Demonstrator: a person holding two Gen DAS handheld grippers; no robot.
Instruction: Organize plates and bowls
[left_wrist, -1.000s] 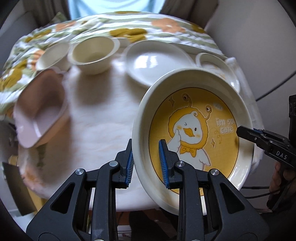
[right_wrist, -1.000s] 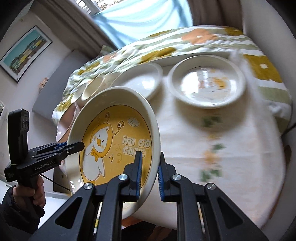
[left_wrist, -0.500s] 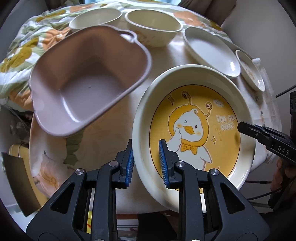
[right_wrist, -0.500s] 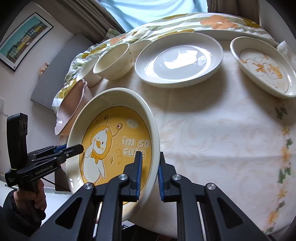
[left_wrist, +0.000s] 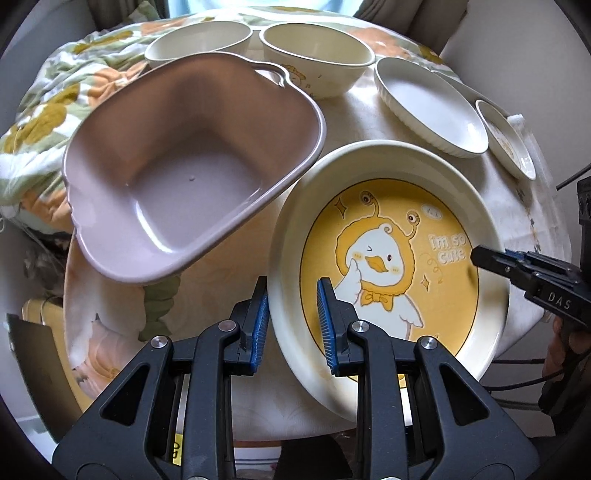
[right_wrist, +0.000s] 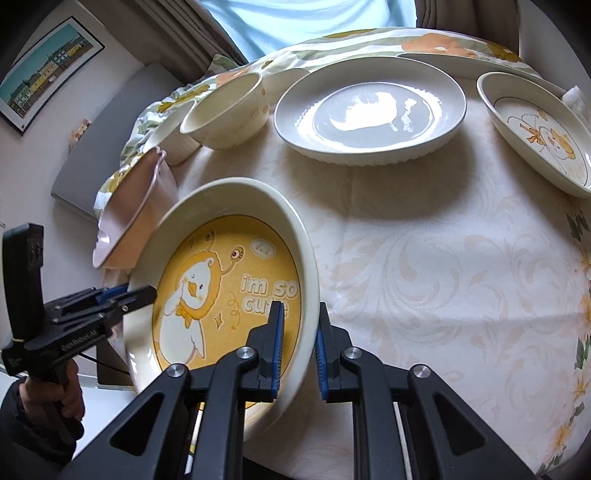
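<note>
A cream plate with a yellow duck picture (left_wrist: 399, 266) is held above the table's near edge. My left gripper (left_wrist: 291, 325) is shut on its left rim and my right gripper (right_wrist: 298, 347) is shut on its right rim; the plate shows in the right wrist view (right_wrist: 221, 280) too. A mauve square basin (left_wrist: 184, 177) sits just left of the plate, almost touching it. Behind stand two cream bowls (left_wrist: 317, 51), (left_wrist: 199, 40), a grey-centred plate (right_wrist: 369, 110) and a small oval duck dish (right_wrist: 539, 133).
The round table has a pale patterned cloth (right_wrist: 443, 277) over a floral cover (left_wrist: 44, 110). A wall rises at the right, a curtain and window at the back. A framed picture (right_wrist: 44, 74) hangs at the left.
Both grippers, still holding the duck plate, have moved it left toward the mauve basin, which now looms large in the left wrist view. The view has tilted down onto the table.
</note>
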